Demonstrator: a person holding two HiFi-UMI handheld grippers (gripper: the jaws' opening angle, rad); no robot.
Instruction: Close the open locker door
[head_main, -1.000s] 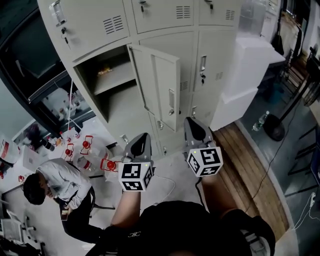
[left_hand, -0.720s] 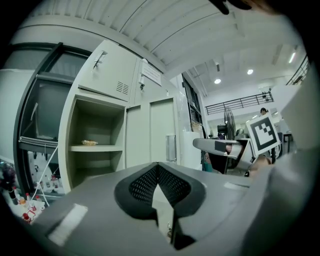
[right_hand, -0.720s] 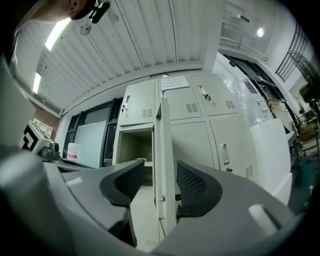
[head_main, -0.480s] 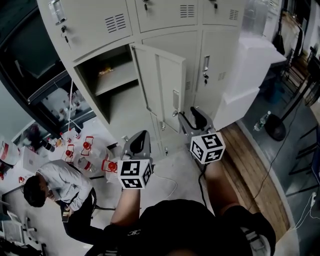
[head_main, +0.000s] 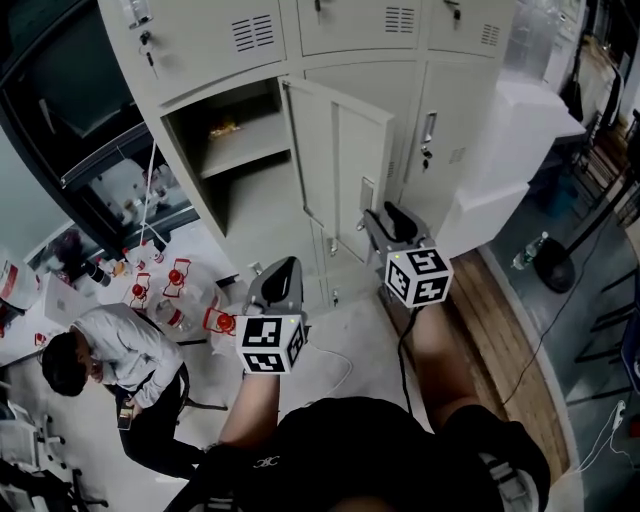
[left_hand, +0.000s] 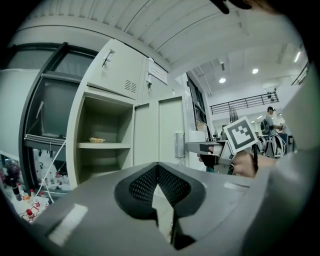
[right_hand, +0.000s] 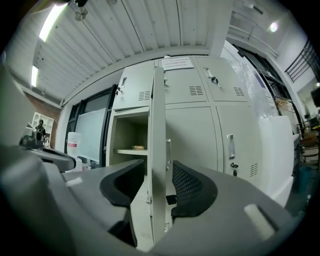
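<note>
Head view: pale floor (head_main: 360, 330), grey lockers (head_main: 460, 120); right gripper (head_main: 388, 222) fingers (right_hand: 192, 190), just opening, straddle door (head_main: 340, 170) seemingly untouched; left gripper (head_main: 278, 285) fingers (left_hand: 145, 185) together.

Pale grey locker door (head_main: 345, 165); black-and-white patterned marker cube (head_main: 418, 277) on grey right tool (head_main: 386, 222).

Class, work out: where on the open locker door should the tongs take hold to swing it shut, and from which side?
On the locker door, grip the free vertical edge near the latch, coming edge-on from the front. The thin panel stands untouched between the jaws of the right tongs, which have just been opening.
</note>
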